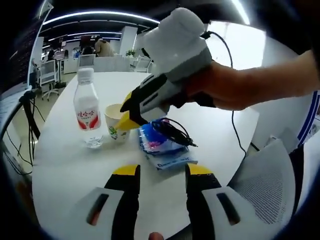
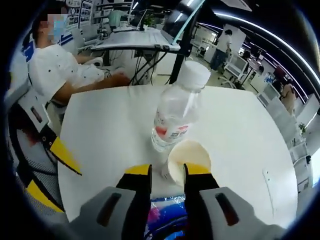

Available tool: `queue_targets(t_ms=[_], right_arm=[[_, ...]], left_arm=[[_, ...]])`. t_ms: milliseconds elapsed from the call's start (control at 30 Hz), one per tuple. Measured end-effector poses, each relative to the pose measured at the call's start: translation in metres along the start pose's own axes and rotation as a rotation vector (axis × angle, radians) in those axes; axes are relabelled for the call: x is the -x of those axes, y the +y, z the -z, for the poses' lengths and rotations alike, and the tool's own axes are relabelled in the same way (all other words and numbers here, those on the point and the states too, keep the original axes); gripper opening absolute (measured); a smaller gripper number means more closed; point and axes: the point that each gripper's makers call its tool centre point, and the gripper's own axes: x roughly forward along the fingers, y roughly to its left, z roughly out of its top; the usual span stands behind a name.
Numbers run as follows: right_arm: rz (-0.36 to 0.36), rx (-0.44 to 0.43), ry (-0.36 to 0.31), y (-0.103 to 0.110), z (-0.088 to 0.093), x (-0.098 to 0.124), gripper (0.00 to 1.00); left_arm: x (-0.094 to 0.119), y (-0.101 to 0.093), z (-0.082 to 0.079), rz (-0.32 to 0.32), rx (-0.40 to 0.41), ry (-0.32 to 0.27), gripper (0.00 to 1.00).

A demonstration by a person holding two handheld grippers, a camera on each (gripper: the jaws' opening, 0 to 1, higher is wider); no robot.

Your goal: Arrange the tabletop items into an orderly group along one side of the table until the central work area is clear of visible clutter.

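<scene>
A clear water bottle (image 1: pixel 87 112) with a red label stands on the round white table (image 1: pixel 70 170), and a paper cup (image 1: pixel 115 122) sits right beside it. A blue packet (image 1: pixel 165 147) lies near the cup with a black cable (image 1: pixel 175 131) coiled on it. My left gripper (image 1: pixel 162 172) hovers open over the table's near edge, short of the packet. My right gripper (image 2: pixel 167 171) is open at the cup (image 2: pixel 192 156); its jaws straddle the cup's near rim, with the bottle (image 2: pixel 175 112) just beyond. The right gripper (image 1: pixel 129 116) also shows from the side, held by a hand.
A person (image 2: pixel 55 70) sits at one edge of the table. A mesh chair (image 1: pixel 267 182) stands by the opposite edge. A black cord (image 1: pixel 237 132) hangs over the table's rim. The left gripper's yellow tips (image 2: pixel 62 152) show beside the table. Office desks and chairs stand beyond.
</scene>
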Motion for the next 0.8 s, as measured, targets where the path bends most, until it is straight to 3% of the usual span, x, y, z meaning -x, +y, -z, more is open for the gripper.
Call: queue_targets(t_ms=[400, 800], right_arm=[[0.110, -0.062, -0.081, -0.001, -0.001, 0.049, 0.26], [0.180, -0.093, -0.087, 0.024, 0.035, 0.095, 0.27]], left_arm=[[-0.001, -0.008, 0.000, 0.029, -0.035, 0.010, 0.35], [-0.001, -0.004, 0.001, 0.009, -0.029, 0.014, 0.34]])
